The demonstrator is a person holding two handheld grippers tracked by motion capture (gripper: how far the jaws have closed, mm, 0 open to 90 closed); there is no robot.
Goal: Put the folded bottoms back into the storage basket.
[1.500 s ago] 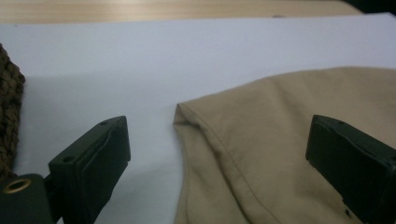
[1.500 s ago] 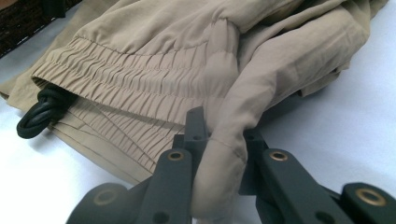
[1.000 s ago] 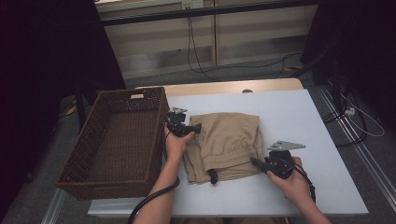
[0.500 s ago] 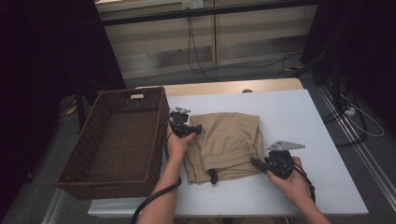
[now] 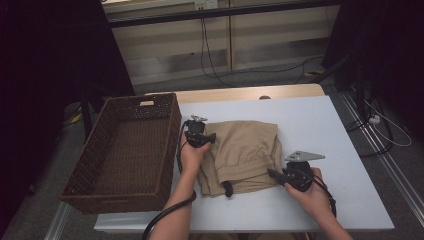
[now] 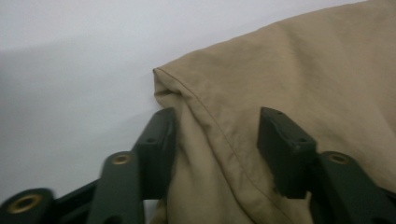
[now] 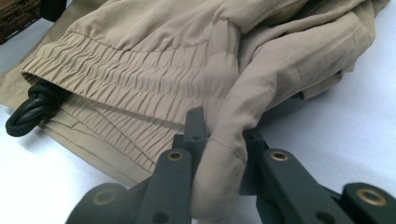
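Observation:
Tan shorts (image 5: 247,150) lie folded on the white table (image 5: 325,125), with an elastic waistband (image 7: 116,70) and a black drawstring (image 7: 32,109) at the near edge. My left gripper (image 5: 212,137) sits at the garment's far left corner. Its jaws have just been closing, and the hemmed corner (image 6: 205,107) lies loose between them with a wide gap (image 6: 217,130). My right gripper (image 5: 272,173) is at the near right edge, shut on a bunched fold of the fabric (image 7: 224,154).
A dark wicker basket (image 5: 172,145) stands against the table's left side, right beside my left hand. Bare white tabletop runs to the right of and beyond the shorts. Cables trail from both grippers toward the near edge.
The left gripper has edged slightly toward the shorts' corner. The right hand and its pinched fold have stayed put.

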